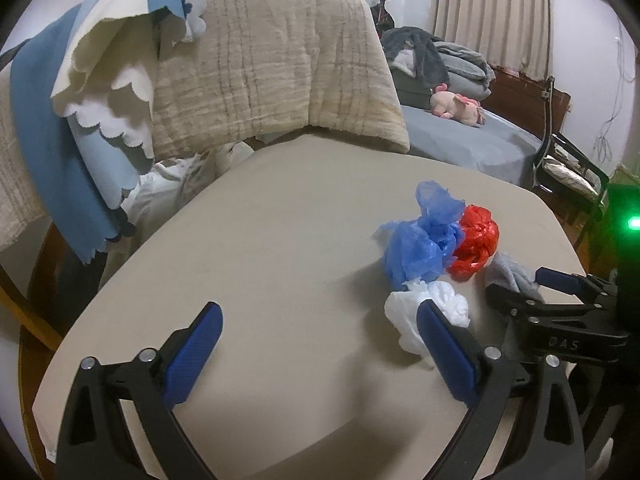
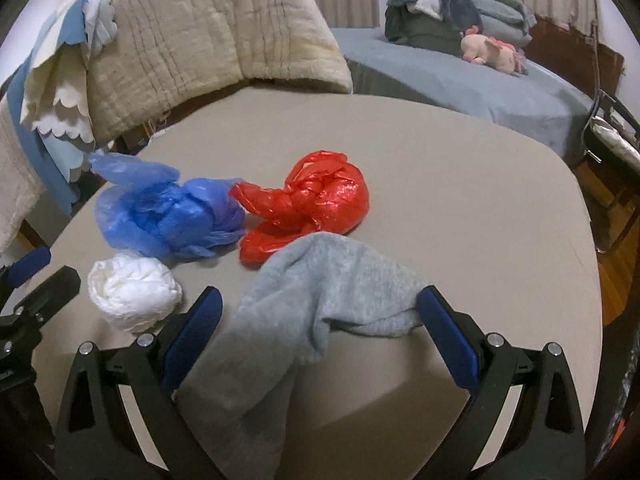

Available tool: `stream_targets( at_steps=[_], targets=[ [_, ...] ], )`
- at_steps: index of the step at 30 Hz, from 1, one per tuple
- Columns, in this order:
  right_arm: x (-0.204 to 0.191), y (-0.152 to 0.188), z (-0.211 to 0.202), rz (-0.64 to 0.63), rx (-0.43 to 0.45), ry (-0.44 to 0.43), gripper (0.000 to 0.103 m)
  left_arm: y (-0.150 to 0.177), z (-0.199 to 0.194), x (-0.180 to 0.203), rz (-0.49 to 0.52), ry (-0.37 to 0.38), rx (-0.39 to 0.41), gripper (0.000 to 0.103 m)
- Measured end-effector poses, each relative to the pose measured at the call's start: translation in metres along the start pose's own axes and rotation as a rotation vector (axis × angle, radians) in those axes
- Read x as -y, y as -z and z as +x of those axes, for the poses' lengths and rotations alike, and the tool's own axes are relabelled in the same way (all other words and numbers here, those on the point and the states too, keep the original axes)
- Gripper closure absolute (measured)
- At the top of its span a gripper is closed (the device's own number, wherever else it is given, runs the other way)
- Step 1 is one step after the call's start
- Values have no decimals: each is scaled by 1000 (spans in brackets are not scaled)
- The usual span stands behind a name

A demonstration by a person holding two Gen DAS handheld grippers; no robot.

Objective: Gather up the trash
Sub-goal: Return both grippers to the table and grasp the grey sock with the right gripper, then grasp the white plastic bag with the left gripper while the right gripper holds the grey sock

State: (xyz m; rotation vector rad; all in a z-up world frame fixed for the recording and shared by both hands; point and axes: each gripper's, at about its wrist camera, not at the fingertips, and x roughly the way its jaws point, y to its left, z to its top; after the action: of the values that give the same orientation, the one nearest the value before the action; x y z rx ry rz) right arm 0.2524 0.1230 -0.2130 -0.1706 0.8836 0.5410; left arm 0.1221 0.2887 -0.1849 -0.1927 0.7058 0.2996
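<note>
On the beige table lie a crumpled blue plastic bag, a red plastic bag and a white plastic ball. They also show in the right wrist view: blue bag, red bag, white ball. A grey sock lies between the open fingers of my right gripper, not clamped. My left gripper is open and empty, its right finger beside the white ball. The right gripper also shows in the left wrist view.
A chair draped with a beige quilt and blue and cream cloths stands at the table's far left. A bed with a pink plush and piled clothes lies behind. A black chair stands at the right.
</note>
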Motion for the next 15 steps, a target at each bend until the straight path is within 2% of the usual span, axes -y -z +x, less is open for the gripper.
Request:
stream_targets(
  at_steps=[2,10,12,14,15],
  targets=[
    [-1,1,0,-9,-5,-2,9,-1,2,1,0,5,-4,8],
    [5,12,-11,-17,-2,-19,58,-3,7,17,21,37,-22,8],
    [8,14,-15,-14,3,-29,78,-3,10,22,18,53,-32,8],
    [12,14,-19,-11,4,-57,89,-4,12,29,20,66,-44,8],
    [13,14,-21,-9,3,-65,91,-4,12,33,25,73,-45,8]
  ],
)
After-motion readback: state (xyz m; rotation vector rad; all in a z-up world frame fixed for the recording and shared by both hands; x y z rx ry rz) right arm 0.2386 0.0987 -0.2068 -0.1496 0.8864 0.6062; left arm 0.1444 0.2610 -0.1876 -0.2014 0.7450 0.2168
